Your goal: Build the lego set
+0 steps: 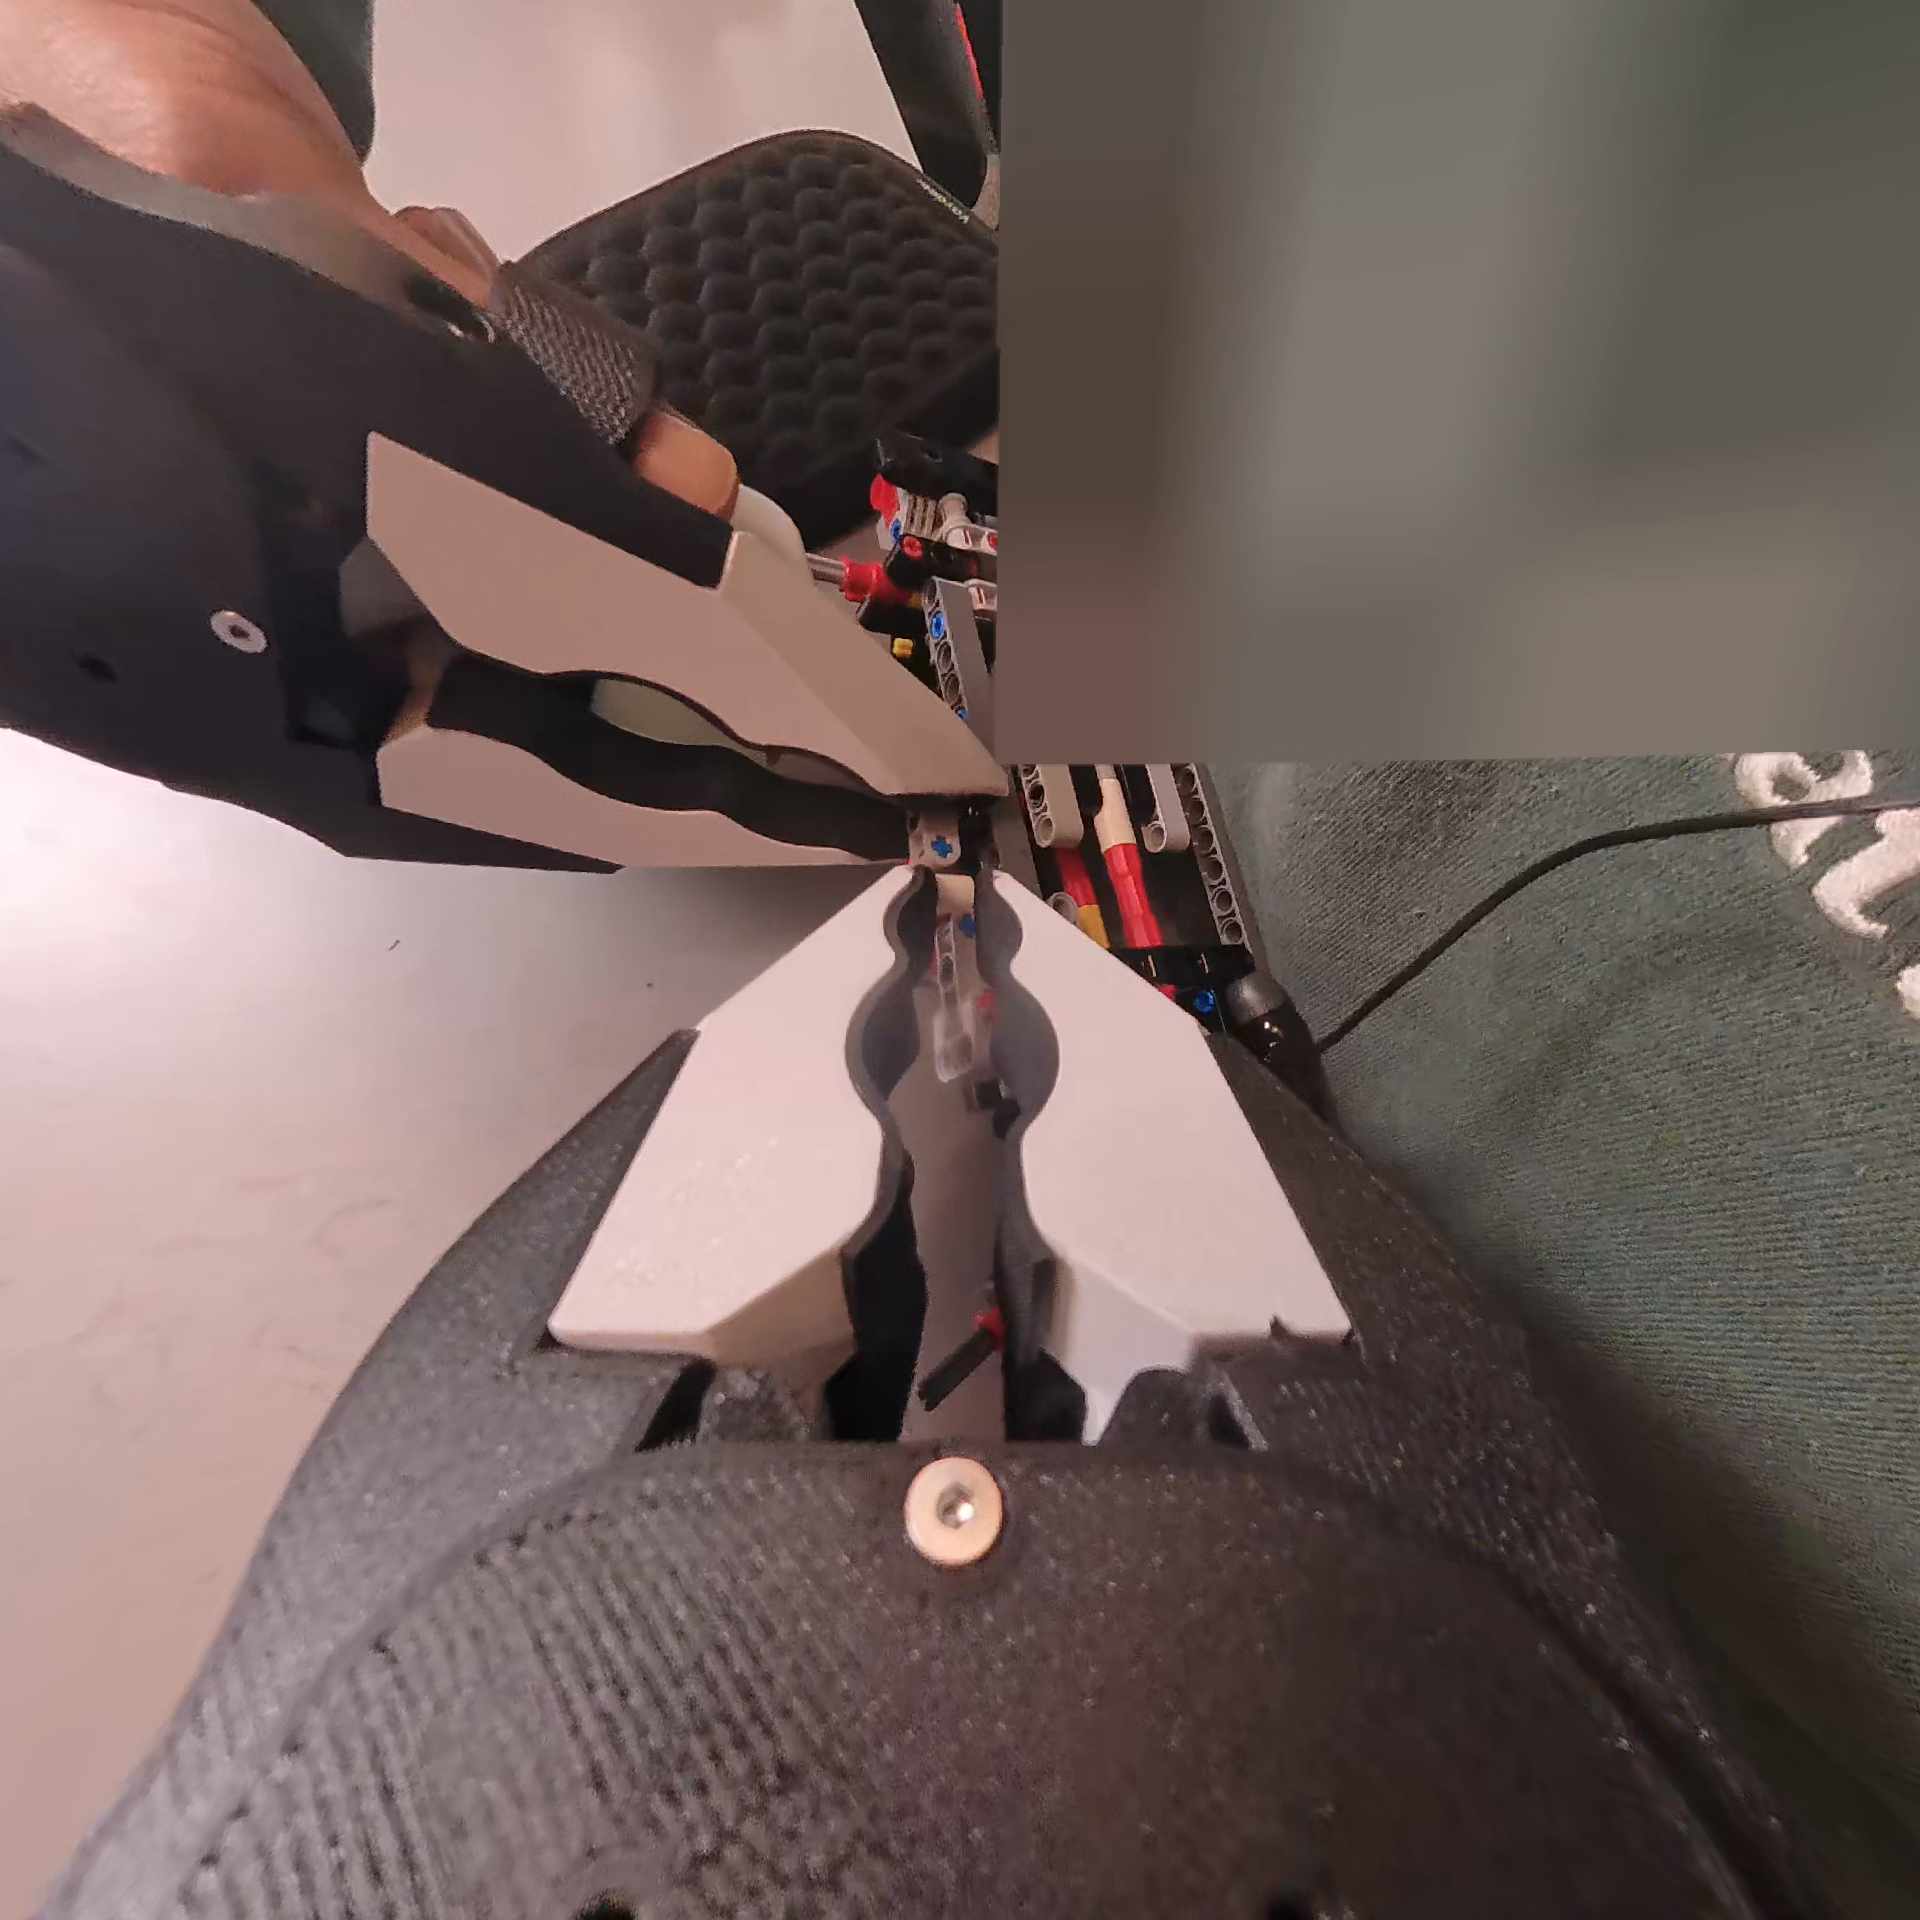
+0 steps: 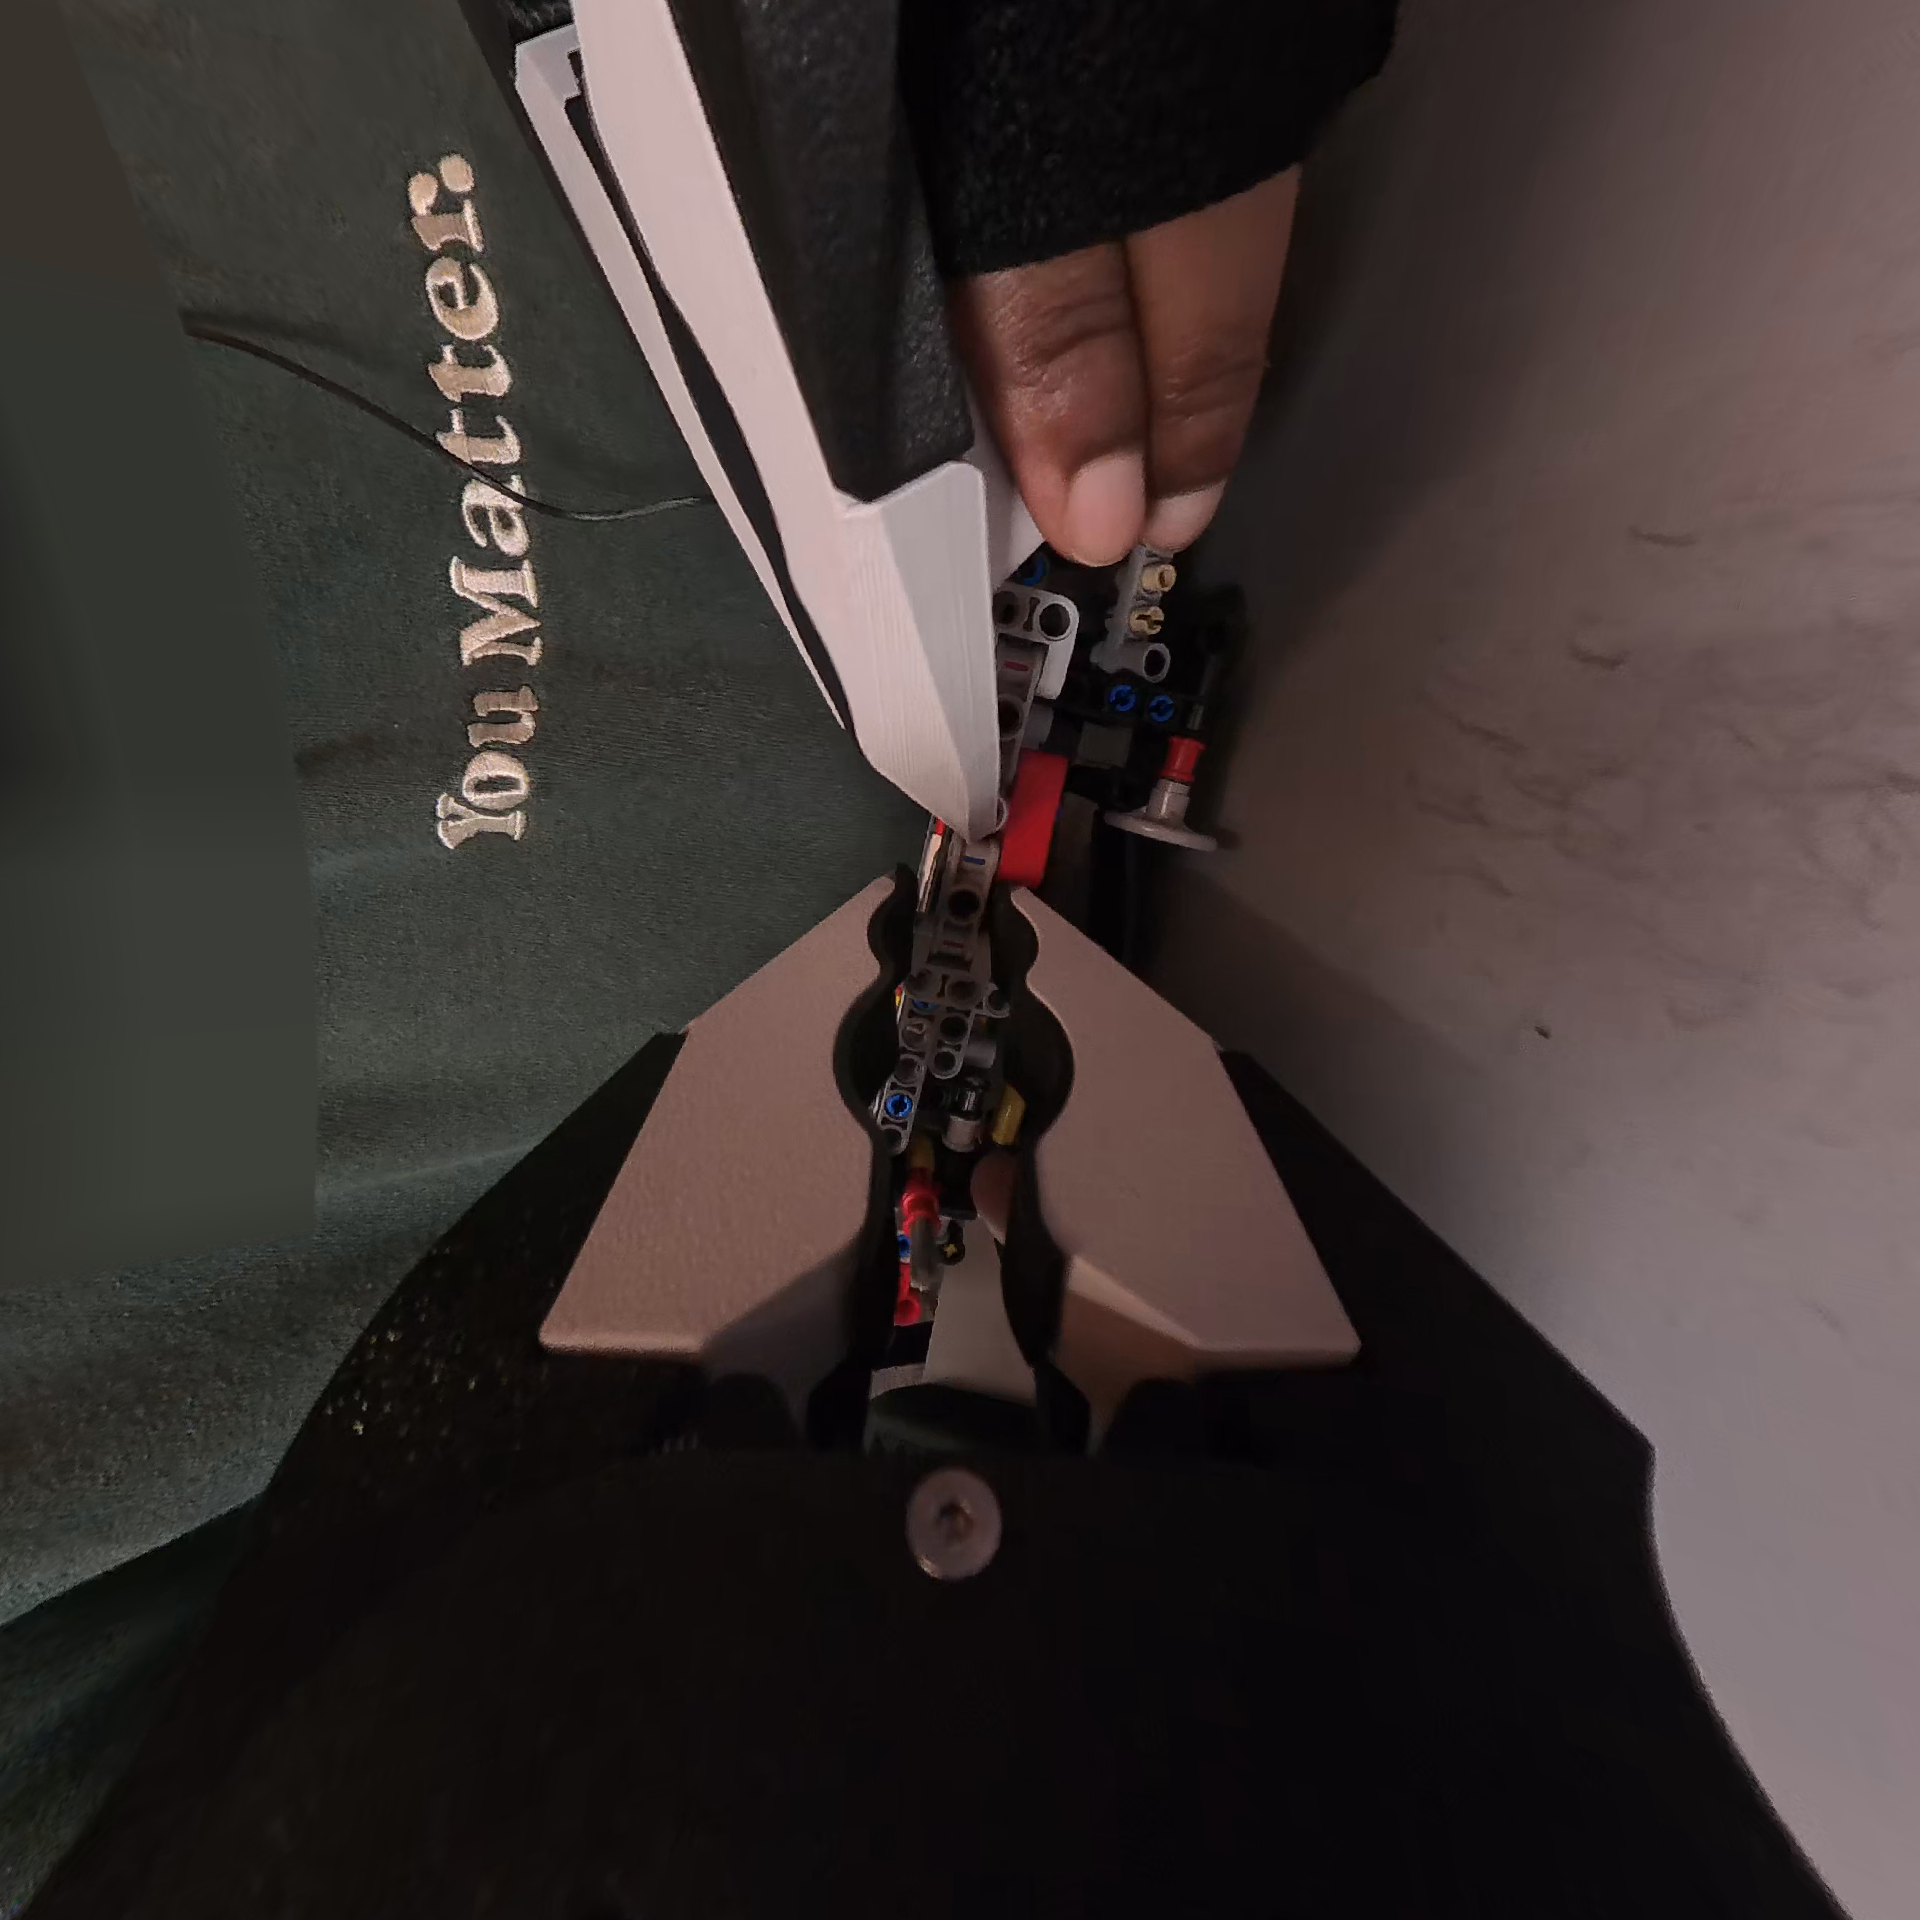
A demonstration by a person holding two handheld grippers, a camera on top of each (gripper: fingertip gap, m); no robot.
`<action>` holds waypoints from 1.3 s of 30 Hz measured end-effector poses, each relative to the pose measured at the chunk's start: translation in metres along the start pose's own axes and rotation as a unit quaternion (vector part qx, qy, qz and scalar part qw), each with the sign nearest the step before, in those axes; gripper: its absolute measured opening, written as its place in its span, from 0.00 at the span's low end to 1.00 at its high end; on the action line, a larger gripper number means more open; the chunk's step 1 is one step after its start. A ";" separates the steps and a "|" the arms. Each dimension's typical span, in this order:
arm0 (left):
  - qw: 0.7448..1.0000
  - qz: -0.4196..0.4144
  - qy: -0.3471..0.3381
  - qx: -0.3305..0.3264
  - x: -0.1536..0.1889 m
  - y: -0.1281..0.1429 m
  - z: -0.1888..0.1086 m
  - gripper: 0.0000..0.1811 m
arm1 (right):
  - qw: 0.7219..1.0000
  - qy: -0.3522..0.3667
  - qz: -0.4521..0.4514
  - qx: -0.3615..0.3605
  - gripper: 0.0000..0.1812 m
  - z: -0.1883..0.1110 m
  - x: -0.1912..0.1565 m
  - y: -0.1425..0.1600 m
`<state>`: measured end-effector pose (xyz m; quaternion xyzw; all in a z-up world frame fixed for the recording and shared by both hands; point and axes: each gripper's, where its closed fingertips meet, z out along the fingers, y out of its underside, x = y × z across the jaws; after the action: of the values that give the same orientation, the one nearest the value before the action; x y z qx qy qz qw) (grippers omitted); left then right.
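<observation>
A: Right, biggest thing first: we have the green sweatshirt filling one side of both views, and the pale table on the other. Between them sits the lego model, a frame of grey beams with red, yellow and black parts, held up off the table and close to the body.

B: So where do our tools stand?

A: We count two. The left gripper has its jaws nearly together on a small grey beam with a blue pin at the near edge of the model. The right gripper is likewise clamped on a grey beam of the model. In each view the other gripper comes in from above, its tip meeting ours at almost the same spot.

B: Then both pinch the one build?

A: We judge so, at neighbouring beams. Two bare fingers also press on a small grey connector at the model's top.

B: How do we do this step well?

A: We think we are seating a beam or pin. We should keep one gripper as the anchor, push straight along the pin's line with the other, and avoid twisting, since the thin beams could flex or pop loose.

B: Smaller things?

A: One thin black cable across the sweatshirt, and blue pins we cannot count reliably.
</observation>
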<state>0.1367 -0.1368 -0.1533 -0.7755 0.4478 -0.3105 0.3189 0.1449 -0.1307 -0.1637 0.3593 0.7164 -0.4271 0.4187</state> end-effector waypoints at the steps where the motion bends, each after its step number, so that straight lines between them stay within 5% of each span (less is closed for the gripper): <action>1: 1.000 0.002 -0.003 -0.002 0.001 0.000 0.000 0.04 | 1.000 0.001 0.000 -0.002 0.07 0.000 0.000 0.000; 25: 1.000 -0.005 -0.028 0.002 0.007 -0.001 -0.003 0.04 | 1.000 0.009 -0.008 -0.015 0.07 0.004 -0.004 -0.002; 35: 0.998 -0.039 -0.034 0.025 -0.002 -0.002 -0.002 0.04 | 0.980 0.160 -0.108 0.053 0.07 -0.018 0.004 -0.010; 39: 0.998 -0.046 -0.024 0.027 -0.001 -0.001 -0.001 0.05 | 0.979 0.164 -0.110 0.046 0.05 -0.013 0.005 -0.008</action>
<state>0.1360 -0.1352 -0.1519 -0.7936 0.3953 -0.3181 0.3360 0.1328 -0.1212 -0.1619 0.3626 0.7897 -0.4387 0.2291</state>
